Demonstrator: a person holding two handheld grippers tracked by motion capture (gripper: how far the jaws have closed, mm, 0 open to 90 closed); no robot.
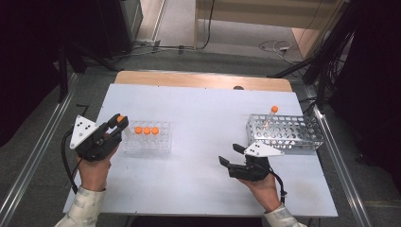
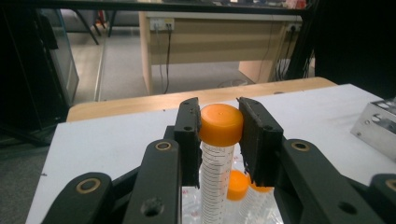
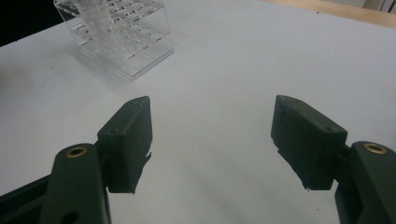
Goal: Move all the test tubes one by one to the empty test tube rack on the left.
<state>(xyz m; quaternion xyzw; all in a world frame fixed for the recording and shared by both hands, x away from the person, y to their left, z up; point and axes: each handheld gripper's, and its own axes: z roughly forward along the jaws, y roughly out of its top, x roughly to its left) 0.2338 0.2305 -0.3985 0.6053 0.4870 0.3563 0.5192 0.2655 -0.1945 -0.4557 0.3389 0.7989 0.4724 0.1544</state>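
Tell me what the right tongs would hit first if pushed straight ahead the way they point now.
Probably bare white table: the right tongs stand open, angled down at it. The clear rack sits off to one side, likely missed.

A clear graduated plastic tube with an orange screw cap (image 2: 221, 124) stands upright above the clear acrylic rack (image 1: 146, 142), clamped at its cap.

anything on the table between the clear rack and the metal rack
Just the right tool, open and empty, over the white table; high view shows it between clear rack and metal rack.
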